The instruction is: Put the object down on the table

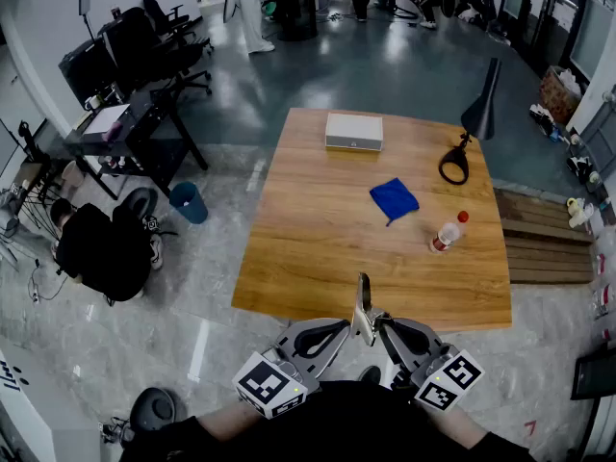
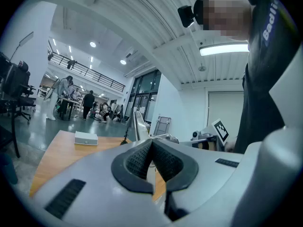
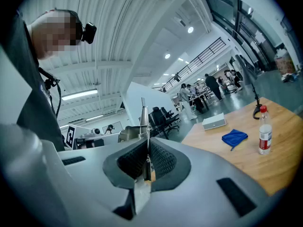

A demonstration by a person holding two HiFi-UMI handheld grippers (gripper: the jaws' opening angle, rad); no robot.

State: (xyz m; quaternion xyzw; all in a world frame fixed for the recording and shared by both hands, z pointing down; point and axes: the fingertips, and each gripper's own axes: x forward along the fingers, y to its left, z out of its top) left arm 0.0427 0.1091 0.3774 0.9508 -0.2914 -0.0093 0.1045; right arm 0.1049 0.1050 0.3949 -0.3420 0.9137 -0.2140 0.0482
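The metal strip (image 1: 363, 301) shows edge-on, so its kind is hard to tell, and its foot is lost between the pads. The right gripper (image 3: 147, 148) is clamped on it and holds it upright by the near edge of the worktop (image 1: 318, 248). The left gripper (image 2: 151, 143), just to the left, angles in toward it with jaws together; whether they nip the strip is unclear
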